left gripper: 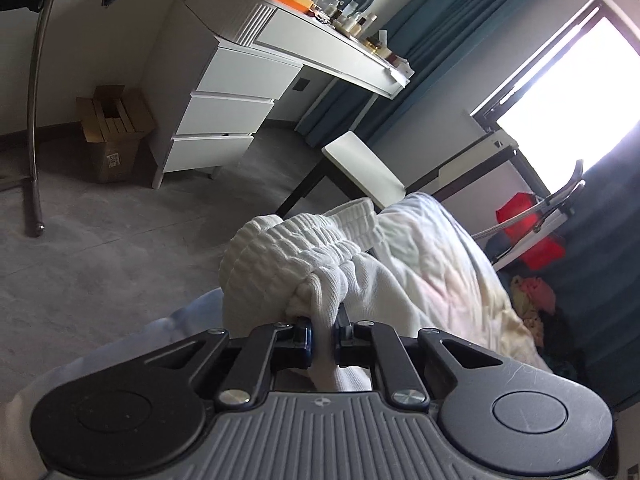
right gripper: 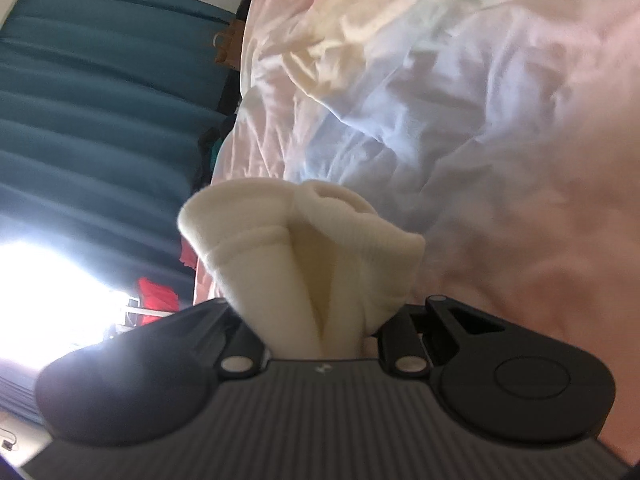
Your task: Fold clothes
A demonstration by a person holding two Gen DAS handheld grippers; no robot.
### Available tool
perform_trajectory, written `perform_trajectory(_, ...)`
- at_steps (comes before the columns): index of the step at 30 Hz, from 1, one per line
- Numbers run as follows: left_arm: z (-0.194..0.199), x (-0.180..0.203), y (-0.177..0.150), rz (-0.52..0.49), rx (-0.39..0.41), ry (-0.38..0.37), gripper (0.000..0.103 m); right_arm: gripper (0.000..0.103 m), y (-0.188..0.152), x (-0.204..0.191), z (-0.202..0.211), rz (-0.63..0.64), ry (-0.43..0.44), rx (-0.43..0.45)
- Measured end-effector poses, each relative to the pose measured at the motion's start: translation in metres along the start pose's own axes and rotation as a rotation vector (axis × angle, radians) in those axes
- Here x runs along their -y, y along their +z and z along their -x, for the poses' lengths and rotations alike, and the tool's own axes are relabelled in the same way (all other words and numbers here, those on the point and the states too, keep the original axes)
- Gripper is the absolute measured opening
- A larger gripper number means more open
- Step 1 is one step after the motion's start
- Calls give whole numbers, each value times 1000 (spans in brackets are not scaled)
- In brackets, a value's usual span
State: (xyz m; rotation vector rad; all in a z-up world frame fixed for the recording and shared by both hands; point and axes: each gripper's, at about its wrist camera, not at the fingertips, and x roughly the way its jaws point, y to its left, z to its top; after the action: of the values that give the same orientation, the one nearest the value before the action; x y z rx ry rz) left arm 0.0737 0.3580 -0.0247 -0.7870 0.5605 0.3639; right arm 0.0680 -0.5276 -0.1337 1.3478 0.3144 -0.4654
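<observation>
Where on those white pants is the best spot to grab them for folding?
The ribbed waistband, from its end. It is the thickest, firmest part, so bunched fabric fills the jaws. The left gripper is already shut on the pants just below that band. The right gripper pinches a cream fold, probably the same garment. The loose cloth over the bed looks likelier to slip.
</observation>
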Motion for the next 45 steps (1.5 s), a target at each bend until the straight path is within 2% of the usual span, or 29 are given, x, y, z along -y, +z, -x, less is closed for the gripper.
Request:
perform_trajectory(3, 1, -3, -4, -30, -36, -13, 15, 15, 2, 9, -6, 4, -28, -17)
perform_trajectory(4, 1, -4, -5, -46, -57, -20, 20, 15, 3, 12, -9, -3, -39, -27)
perform_trajectory(5, 2, -5, -5, -62, -78, -27, 29, 15, 4, 15, -10, -10, -45, -33)
perform_trajectory(6, 6, -5, -6, -80, -89, -36, 34, 15, 3, 17, -9, -12, -47, -32)
perform_trajectory(8, 22, -4, -10, -118, -86, -45, 56, 15, 2, 16, -9, -9, -52, -23)
perform_trajectory(9, 32, -1, -13, -151, -68, -34, 62, 15, 1, 15, -9, -7, -55, -17)
perform_trajectory(11, 53, 6, -19, -228, -19, -2, 85, 15, -1, 12, -9, 3, -60, -4)
perform_trajectory(15, 82, 32, -32, -375, 29, 1, 87, 15, -2, 8, -9, 27, -66, 9)
perform_trajectory(20, 87, 82, -61, -436, 16, -78, 88, 15, -2, 3, -8, 65, -70, 13)
perform_trajectory(25, 62, 147, -113, -547, -8, -128, 89, 15, 0, 1, -9, 89, -71, 13)
perform_trajectory(28, 40, 181, -153, -596, -63, -153, 89, 15, 0, 2, -10, 91, -73, 6)
perform_trajectory(33, 2, 219, -224, -732, -104, -133, 89, 15, 1, 6, -12, 106, -79, -4)
perform_trajectory(38, -30, 223, -276, -905, -74, -86, 89, 15, 1, 6, -13, 144, -75, -11)
perform_trajectory(42, -47, 207, -291, -900, -147, -60, 89, 15, 0, -3, -14, 257, -97, -13)
perform_trajectory(45, -54, 206, -303, -958, -170, -41, 90, 15, -1, -9, -15, 308, -119, -6)
